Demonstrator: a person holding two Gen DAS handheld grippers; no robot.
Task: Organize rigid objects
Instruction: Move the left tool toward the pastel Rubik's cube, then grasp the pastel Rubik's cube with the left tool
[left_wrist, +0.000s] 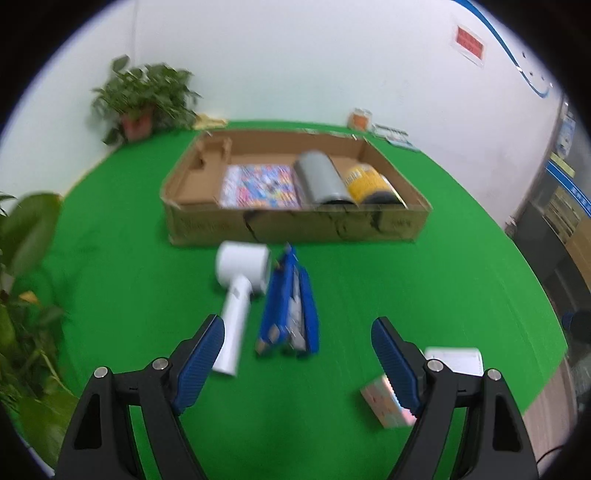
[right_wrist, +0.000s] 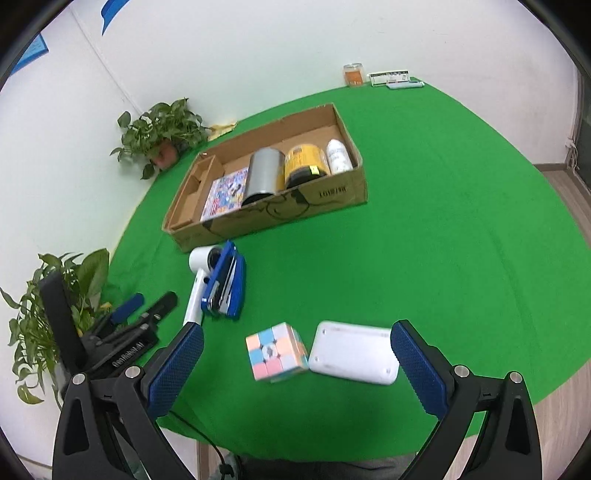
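A cardboard box (right_wrist: 334, 194) on the green surface (right_wrist: 424, 240) already holds four items. A white hair dryer (left_wrist: 242, 284), blue stapler (left_wrist: 288, 306), puzzle cube (right_wrist: 276, 351) and white device (right_wrist: 354, 352) remain outside. The left gripper (left_wrist: 297, 363) and right gripper (right_wrist: 295, 373) both have jaws released and empty.

Each gripper is built of matte black plastic, with two triangular arms pierced by triangular cut-outs. The left gripper (left_wrist: 297, 345) carries blue pads (left_wrist: 202, 360) with a fine ribbed texture, set on the inner faces of its fingers. Round silver screws (left_wrist: 161, 363) are seen at the pivots, two on each side. The right gripper (right_wrist: 296, 354) is made the same way: black arms, silver pivot screws (right_wrist: 461, 370), and blue pads (right_wrist: 419, 369) covered by a small diamond grid. In the right wrist view, white lettering (right_wrist: 127, 357) is printed along the black body of the left gripper, too small to be read fully, and a thin black cable (right_wrist: 207, 441) is seen below it.
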